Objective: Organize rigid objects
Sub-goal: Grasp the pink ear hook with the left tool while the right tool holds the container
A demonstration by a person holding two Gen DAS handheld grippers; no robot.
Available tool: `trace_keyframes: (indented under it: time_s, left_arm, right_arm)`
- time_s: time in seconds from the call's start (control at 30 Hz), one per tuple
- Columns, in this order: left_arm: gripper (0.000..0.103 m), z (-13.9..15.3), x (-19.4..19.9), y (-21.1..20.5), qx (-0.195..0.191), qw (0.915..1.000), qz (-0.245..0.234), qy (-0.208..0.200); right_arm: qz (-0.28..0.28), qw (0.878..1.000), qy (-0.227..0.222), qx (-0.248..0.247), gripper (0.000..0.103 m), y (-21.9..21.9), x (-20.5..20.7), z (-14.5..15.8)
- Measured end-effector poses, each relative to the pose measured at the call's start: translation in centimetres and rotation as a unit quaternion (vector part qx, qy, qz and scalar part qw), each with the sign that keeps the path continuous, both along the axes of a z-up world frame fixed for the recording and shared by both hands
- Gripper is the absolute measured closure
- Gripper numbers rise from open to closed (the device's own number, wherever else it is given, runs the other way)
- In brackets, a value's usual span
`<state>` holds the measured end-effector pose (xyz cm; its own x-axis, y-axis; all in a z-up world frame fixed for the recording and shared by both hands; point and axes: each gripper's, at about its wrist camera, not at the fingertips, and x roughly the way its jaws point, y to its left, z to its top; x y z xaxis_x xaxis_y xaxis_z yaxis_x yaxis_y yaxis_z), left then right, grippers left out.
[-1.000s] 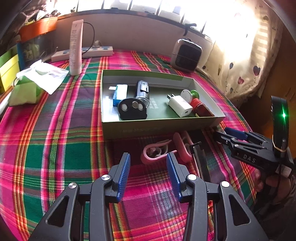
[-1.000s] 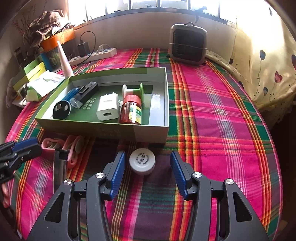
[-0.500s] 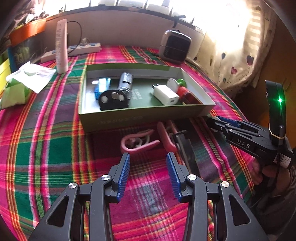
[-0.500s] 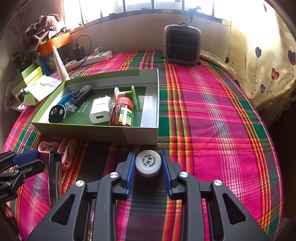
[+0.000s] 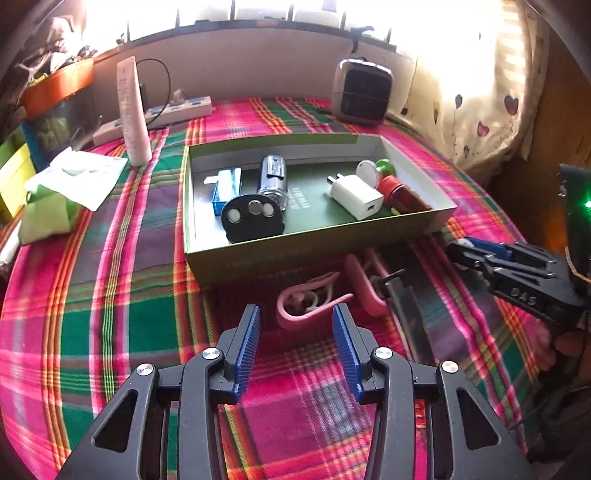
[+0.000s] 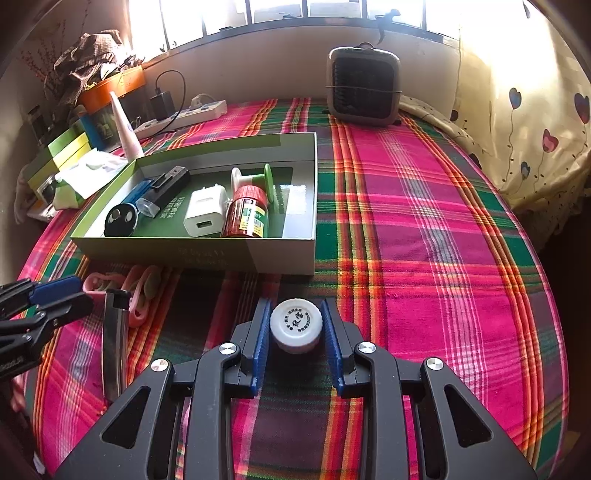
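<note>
While right tongs clamp white bottle | left tongs gape, holding nothing | box just beyond

Sunlit window above plaid-covered table, heart-print curtain beside

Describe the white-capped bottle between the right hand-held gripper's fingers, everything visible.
The small bottle is seen from above: a round white ribbed cap, plastic by the look, with printed characters too small to read, and a pale body just below it. It stands upright on the plaid cloth, in front of the green box. The right hand-held gripper is shut on it, blue pads against both sides.
</note>
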<state>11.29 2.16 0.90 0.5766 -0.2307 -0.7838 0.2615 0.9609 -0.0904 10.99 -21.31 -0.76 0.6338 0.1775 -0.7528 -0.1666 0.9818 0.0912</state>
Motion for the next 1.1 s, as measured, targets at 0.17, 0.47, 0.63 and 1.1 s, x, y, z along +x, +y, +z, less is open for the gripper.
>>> trace_keyframes:
  time_s: [0.17, 0.47, 0.63, 1.1]
  left_arm:
    - [0.063, -0.4, 0.6, -0.8, 0.017, 0.9997, -0.017, 0.004]
    - [0.063, -0.6, 1.8, -1.7, 0.031, 0.9992, -0.026, 0.006]
    - [0.063, -0.6, 2.0, -2.1, 0.029, 0.9991, -0.03, 0.005]
    - [0.071, -0.6, 1.9, -2.1, 0.032, 0.9993, -0.021, -0.001]
  right_arm:
    - [0.001, 1.0, 0.001, 0.003, 0.074, -0.1, 0.0, 0.0]
    - [0.002, 1.0, 0.002, 0.01, 0.074, -0.1, 0.1, -0.1]
    - [0.004, 1.0, 0.002, 0.013, 0.074, -0.2, 0.1, -0.1]
    - [0.006, 1.0, 0.004, 0.029, 0.074, -0.7, 0.2, -0.2]
